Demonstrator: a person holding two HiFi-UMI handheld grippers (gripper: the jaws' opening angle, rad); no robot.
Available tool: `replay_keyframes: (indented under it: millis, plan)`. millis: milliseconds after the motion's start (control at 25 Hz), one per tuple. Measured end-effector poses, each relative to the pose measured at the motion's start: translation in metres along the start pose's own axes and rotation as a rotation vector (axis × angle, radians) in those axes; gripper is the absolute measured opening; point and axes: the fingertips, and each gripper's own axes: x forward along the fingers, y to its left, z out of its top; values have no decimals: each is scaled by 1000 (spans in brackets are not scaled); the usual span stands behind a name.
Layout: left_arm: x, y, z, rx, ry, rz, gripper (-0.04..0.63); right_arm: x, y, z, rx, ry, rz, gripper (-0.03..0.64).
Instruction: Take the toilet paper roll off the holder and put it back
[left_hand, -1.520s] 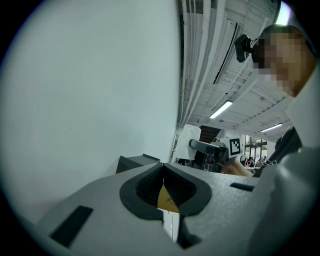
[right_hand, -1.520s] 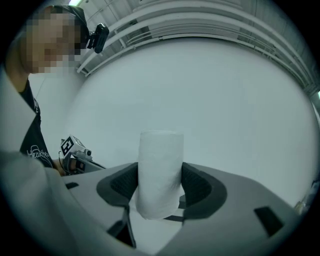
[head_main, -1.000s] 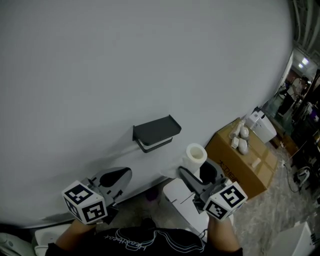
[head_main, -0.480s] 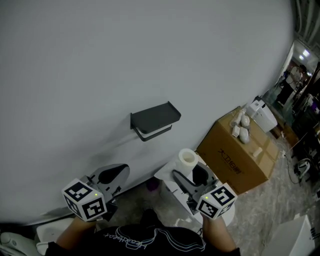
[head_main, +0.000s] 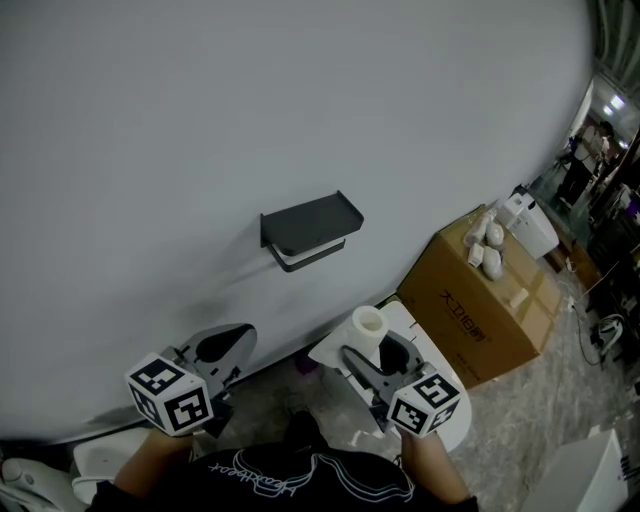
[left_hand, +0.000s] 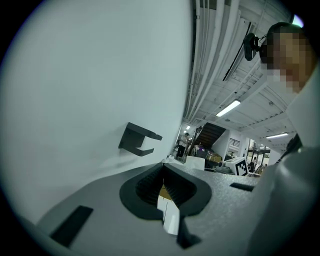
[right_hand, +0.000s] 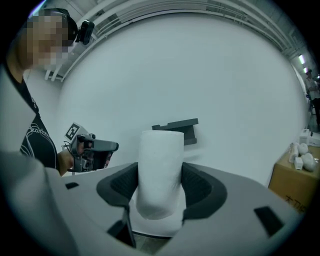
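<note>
A dark grey holder (head_main: 310, 228) with a flat top shelf is fixed to the white wall, and its bar is bare. The white toilet paper roll (head_main: 368, 324) stands upright between the jaws of my right gripper (head_main: 374, 348), which is shut on it, below and to the right of the holder. In the right gripper view the roll (right_hand: 159, 170) fills the jaw gap, with the holder (right_hand: 177, 129) behind it. My left gripper (head_main: 225, 346) hangs low at the left, shut and holding nothing; in its own view the holder (left_hand: 138, 140) lies ahead to the left.
A brown cardboard box (head_main: 480, 300) with small white objects (head_main: 487, 248) on top stands against the wall at the right. A white fixture (head_main: 445, 385) sits under my right gripper. Another white object (head_main: 30, 478) lies at the bottom left. The floor is grey concrete.
My right gripper has carried the roll down and a little left, farther from the holder and closer to the person. The left gripper has hardly moved.
</note>
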Motion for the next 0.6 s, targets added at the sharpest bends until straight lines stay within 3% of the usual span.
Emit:
replay_keyframes:
  millis: [600]
  plan:
    - [2,6,5,-10,-10,6,6,5,1,-4,21,13,15,268]
